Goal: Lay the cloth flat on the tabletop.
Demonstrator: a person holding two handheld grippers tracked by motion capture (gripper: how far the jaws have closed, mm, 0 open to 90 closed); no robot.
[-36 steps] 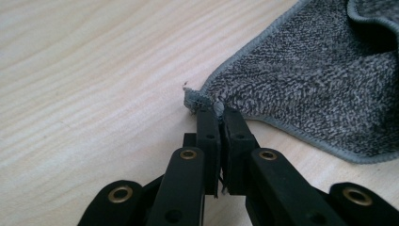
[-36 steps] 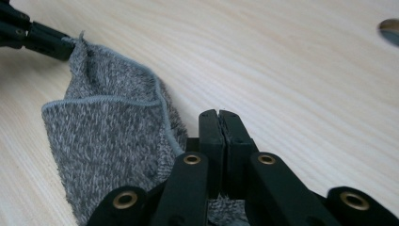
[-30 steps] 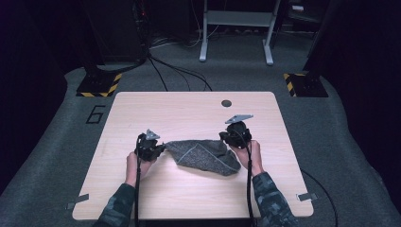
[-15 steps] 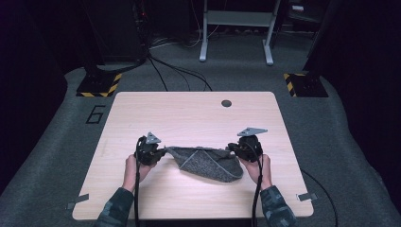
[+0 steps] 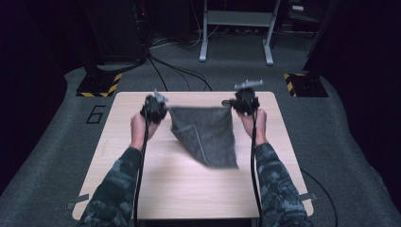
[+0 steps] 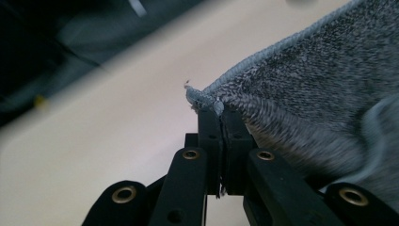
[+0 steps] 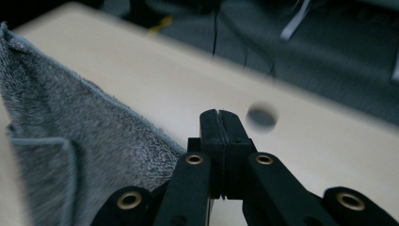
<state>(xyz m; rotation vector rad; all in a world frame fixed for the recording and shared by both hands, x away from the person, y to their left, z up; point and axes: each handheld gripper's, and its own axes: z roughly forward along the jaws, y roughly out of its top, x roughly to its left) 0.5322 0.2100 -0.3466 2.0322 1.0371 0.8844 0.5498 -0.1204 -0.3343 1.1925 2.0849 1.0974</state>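
I have the grey towel [image 5: 205,135] stretched between my two grippers above the worktop [image 5: 189,189]. My left gripper [image 5: 154,108] has its jaws pressed together on one upper corner of the towel; in the left gripper view that corner [image 6: 207,98], with its pale stitched hem, pokes out just past the black fingertips [image 6: 221,123]. My right gripper [image 5: 245,100] pinches the opposite upper corner, and in the right gripper view its jaws stand tight together while the towel [image 7: 70,141] runs away from them to the left and down. The top edge spans almost level from one gripper to the other, and the cloth hangs below it, narrowing to a point that reaches toward the near middle of the worktop; I cannot tell whether that lowest tip touches the wood. A small dark round thing [image 7: 261,117] lies on the worktop beyond the right gripper, blurred. My forearms [image 5: 265,175] come in from the near edge, and a cable trails back from each gripper
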